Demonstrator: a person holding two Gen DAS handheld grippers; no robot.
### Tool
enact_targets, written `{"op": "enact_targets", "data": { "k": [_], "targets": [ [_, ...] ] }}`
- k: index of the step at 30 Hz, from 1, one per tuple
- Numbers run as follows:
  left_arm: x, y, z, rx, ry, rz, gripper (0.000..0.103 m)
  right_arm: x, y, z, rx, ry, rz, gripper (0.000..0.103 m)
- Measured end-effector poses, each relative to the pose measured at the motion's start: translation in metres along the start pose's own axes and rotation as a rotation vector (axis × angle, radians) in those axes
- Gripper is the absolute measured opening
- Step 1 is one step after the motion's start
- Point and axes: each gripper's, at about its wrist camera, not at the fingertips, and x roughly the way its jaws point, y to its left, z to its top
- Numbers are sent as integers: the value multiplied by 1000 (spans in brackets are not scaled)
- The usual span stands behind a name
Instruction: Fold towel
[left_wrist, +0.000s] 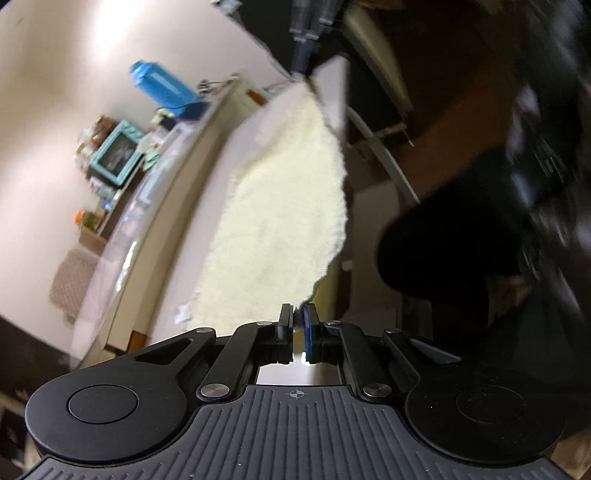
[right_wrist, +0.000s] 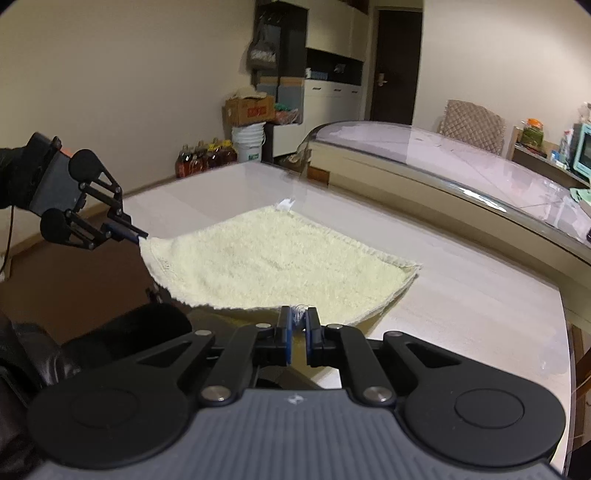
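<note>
Pale table (right_wrist: 461, 295), beige walls; cream towel (right_wrist: 273, 266) half-lifted, left tongs (right_wrist: 142, 235) and right tongs (right_wrist: 298, 317) each clamping corner.

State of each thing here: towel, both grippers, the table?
Towel: near edge lifted off the table, far part lying flat, not yet folded.
Left gripper: shut on a near towel corner.
Right gripper: shut on the other near corner.
Table: bears the towel's far part.
</note>
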Motion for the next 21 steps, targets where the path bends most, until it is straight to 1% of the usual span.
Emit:
{"op": "enact_targets", "data": {
  "k": [3, 7, 9, 12, 15, 21],
  "targets": [
    [5, 21, 6, -59, 1, -10, 5, 0, -14, 2, 48, -12, 3, 8],
    [30, 64, 17, -172, 57, -25, 5, 9, -42, 8, 140, -22, 30, 7],
    [37, 75, 18, -201, 73, -34, 5, 17, -59, 13, 185, -22, 42, 7],
    [58, 104, 18, -271, 102, -59, 5, 33, -81, 20, 231, -6, 57, 7],
    [70, 122, 16, -299, 122, -68, 5, 56, -109, 28, 275, 15, 74, 7],
    [96, 159, 9, -354, 153, -97, 5, 87, -143, 45, 303, 58, 92, 7]
  ]
}}
